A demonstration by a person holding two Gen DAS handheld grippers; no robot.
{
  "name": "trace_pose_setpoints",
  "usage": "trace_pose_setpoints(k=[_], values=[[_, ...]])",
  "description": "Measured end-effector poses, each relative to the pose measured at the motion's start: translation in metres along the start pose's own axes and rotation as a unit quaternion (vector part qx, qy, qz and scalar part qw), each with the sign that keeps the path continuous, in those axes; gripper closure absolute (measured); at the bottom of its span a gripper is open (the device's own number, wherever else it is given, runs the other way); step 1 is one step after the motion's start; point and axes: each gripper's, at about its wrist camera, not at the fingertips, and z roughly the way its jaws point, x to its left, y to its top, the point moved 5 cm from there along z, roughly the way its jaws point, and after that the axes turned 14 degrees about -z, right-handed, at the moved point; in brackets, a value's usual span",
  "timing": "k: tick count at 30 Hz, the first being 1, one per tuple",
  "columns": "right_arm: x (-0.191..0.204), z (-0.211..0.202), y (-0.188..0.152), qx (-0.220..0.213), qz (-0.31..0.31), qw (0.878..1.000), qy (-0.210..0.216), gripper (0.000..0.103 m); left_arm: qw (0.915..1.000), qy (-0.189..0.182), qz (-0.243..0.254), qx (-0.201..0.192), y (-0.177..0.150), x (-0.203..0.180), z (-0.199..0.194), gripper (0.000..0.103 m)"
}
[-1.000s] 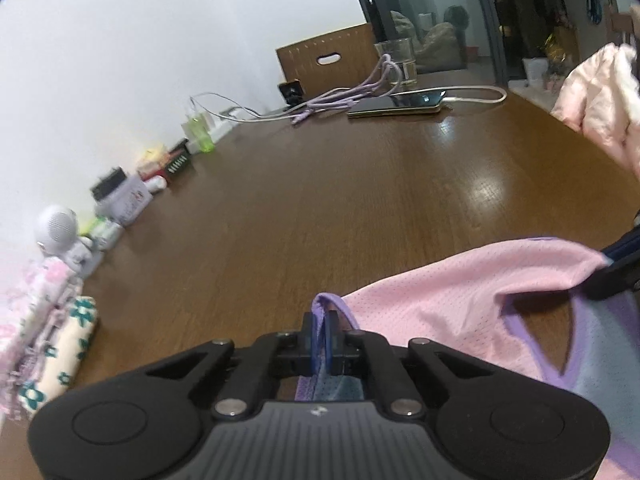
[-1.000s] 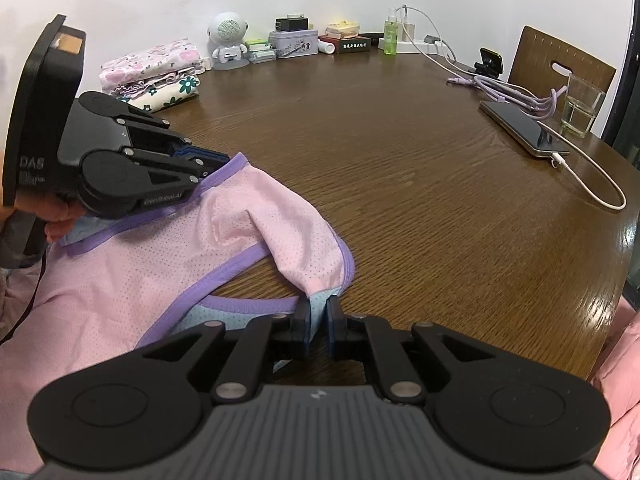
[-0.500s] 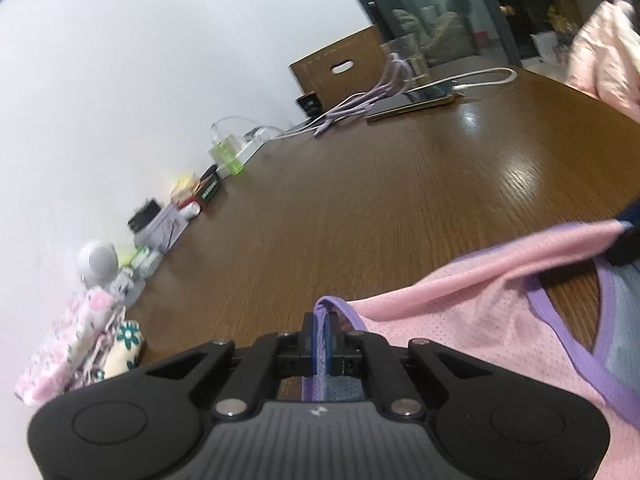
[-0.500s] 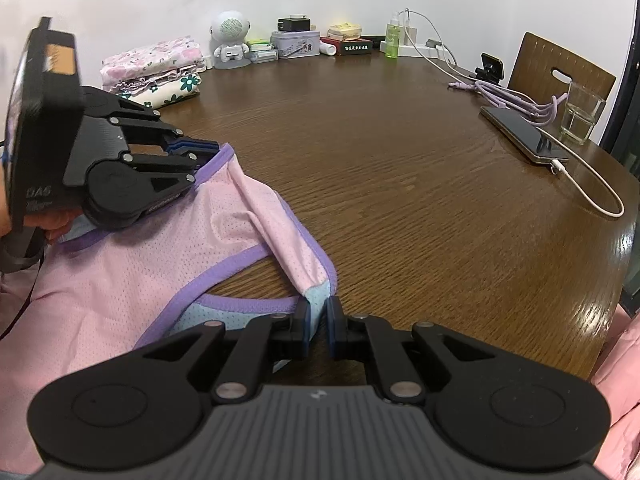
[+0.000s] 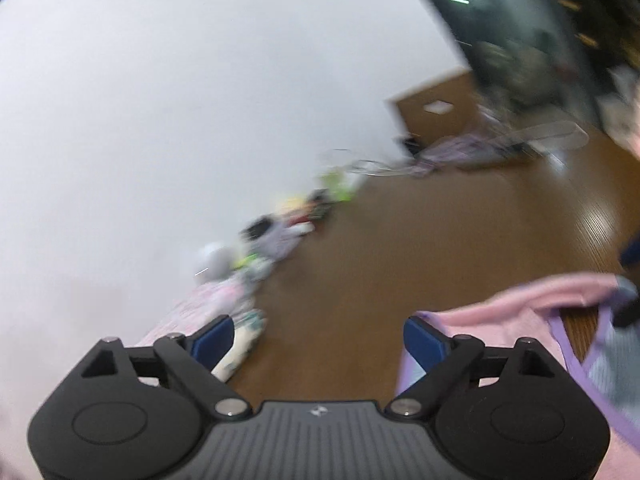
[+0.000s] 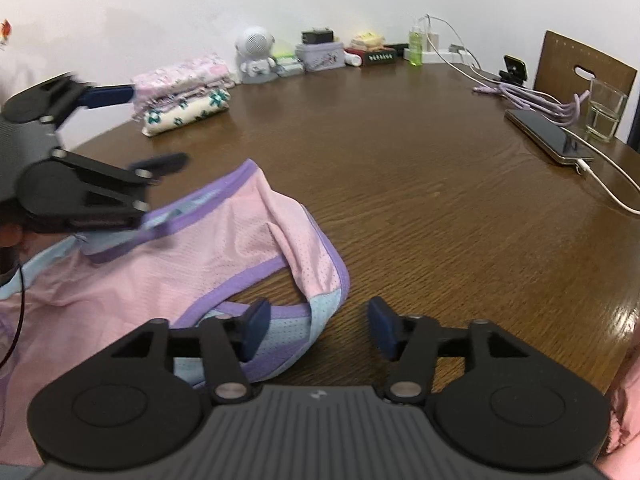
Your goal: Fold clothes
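Brown wood-grain table [image 6: 420,208] against a white wall. Pink perforated mesh garment with purple binding [image 6: 168,264] lies crumpled at lower left of the right wrist view, on the table. Left gripper [image 5: 320,340]: jaws wide apart, empty. Right gripper [image 6: 318,328]: jaws apart, garment edge between them, unclamped. Only the right view sharply shows the folded floral cloth stack [image 6: 184,92]; the left is blurred.

left view motion-blurred, right sharp (glare on table [image 6: 624,304])
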Motion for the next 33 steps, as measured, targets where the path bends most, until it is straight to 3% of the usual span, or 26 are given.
trace_pose_setpoints(k=[4,7,9,13,15,18,24,28,30,33], values=[[0.0,-0.011,-0.004,-0.022,-0.012,0.999,0.023,0.031,0.9907,0.06,-0.12,-0.018,0.009,0.044,-0.048,0.005],[-0.002,-0.018,-0.007,-0.039,-0.024,0.998,0.038,0.028,0.977,0.068,-0.202,-0.002,-0.003,0.065,-0.097,0.002],[-0.001,-0.024,-0.01,-0.049,-0.032,0.997,0.043,0.028,0.9685,0.076,-0.237,0.007,-0.015,0.068,-0.13,0.002],[0.0,-0.031,-0.012,-0.068,-0.037,0.995,0.068,0.027,0.9476,0.127,-0.293,0.004,-0.039,0.064,-0.198,0.001],[0.004,-0.033,-0.013,-0.076,-0.043,0.993,0.083,0.024,0.9287,0.15,-0.339,-0.011,-0.049,0.055,-0.226,0.0],[0.016,-0.035,-0.014,-0.082,-0.062,0.989,0.103,0.021,0.892,0.178,-0.415,-0.01,-0.076,0.045,-0.258,0.0],[0.044,-0.039,-0.019,-0.091,-0.11,0.98,0.143,0.019,0.8132,0.237,-0.528,0.059,-0.136,0.019,-0.26,0.0],[0.064,-0.049,-0.02,-0.106,-0.155,0.969,0.16,0.012,0.8034,0.246,-0.537,0.073,-0.145,0.011,-0.257,0.0],[0.072,-0.054,-0.022,-0.114,-0.174,0.964,0.166,0.004,0.8042,0.255,-0.53,0.083,-0.145,0.008,-0.257,0.0],[0.08,-0.061,-0.027,-0.124,-0.194,0.956,0.181,0.001,0.8126,0.256,-0.515,0.096,-0.143,0.0,-0.252,0.0]])
